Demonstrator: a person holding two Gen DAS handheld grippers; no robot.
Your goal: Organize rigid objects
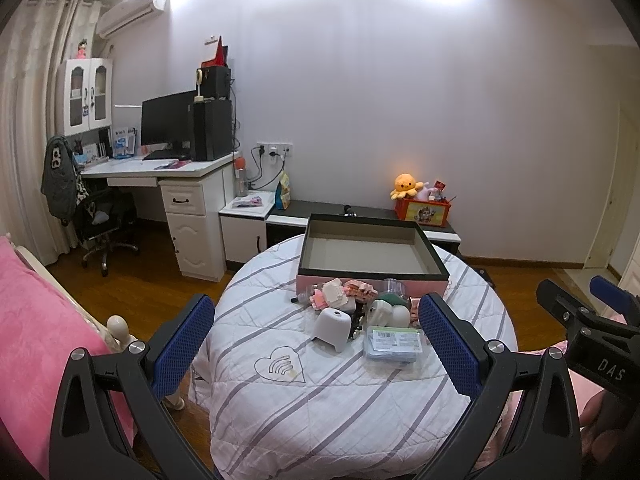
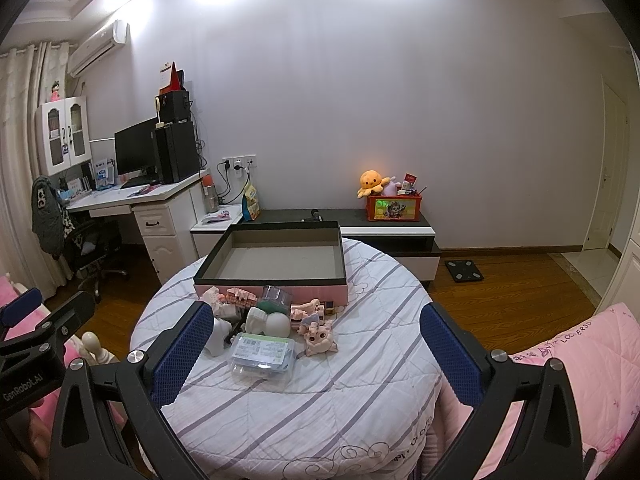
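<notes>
Bedroom, round table [image 1: 320,412] under a striped cloth — empty box [image 1: 370,250] parked at the far edge, open side up, likely the bin for the clutter pile [image 1: 360,312] heaped against its near wall. Left gripper [image 1: 316,344] and right gripper [image 2: 316,354] both hover short of the table, jaws wide apart, holding nothing. Pile sits at 12 o'clock between the left jaws and 11 o'clock off the right — clear case [image 2: 262,354] nearest, so probably the first grab.

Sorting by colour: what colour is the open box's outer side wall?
Pink, under a black rim, on the open box; the right wrist view shows it best.
</notes>
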